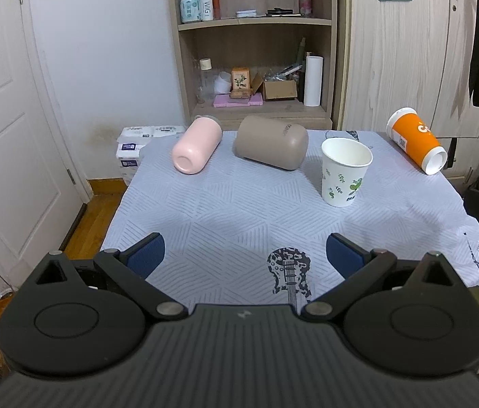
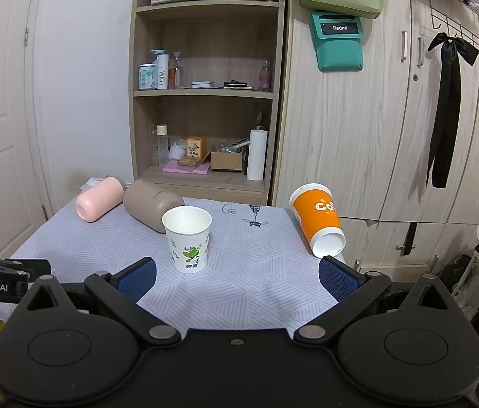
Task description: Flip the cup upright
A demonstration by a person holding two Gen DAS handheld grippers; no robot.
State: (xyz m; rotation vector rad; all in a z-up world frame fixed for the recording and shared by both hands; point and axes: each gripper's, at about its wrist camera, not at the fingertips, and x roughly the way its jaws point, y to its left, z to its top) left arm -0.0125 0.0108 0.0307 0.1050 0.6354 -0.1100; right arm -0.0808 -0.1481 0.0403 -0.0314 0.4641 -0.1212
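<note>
A: Right gripper [image 2: 237,277] and left gripper [image 1: 245,255] both spread wide, empty, short of the cups.
B: Orange cup [image 2: 317,221] lies tipped at table's right edge. Grasp mid-body; rotate gently, base down.

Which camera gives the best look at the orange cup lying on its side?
The right wrist view: the orange cup lies whole and near, its white end and lettering facing the camera. The left wrist view shows it smaller, out near the right edge, at the table's far corner.

Both hand-held grippers, left [image 1: 245,255] and right [image 2: 237,277], gape wide.
</note>
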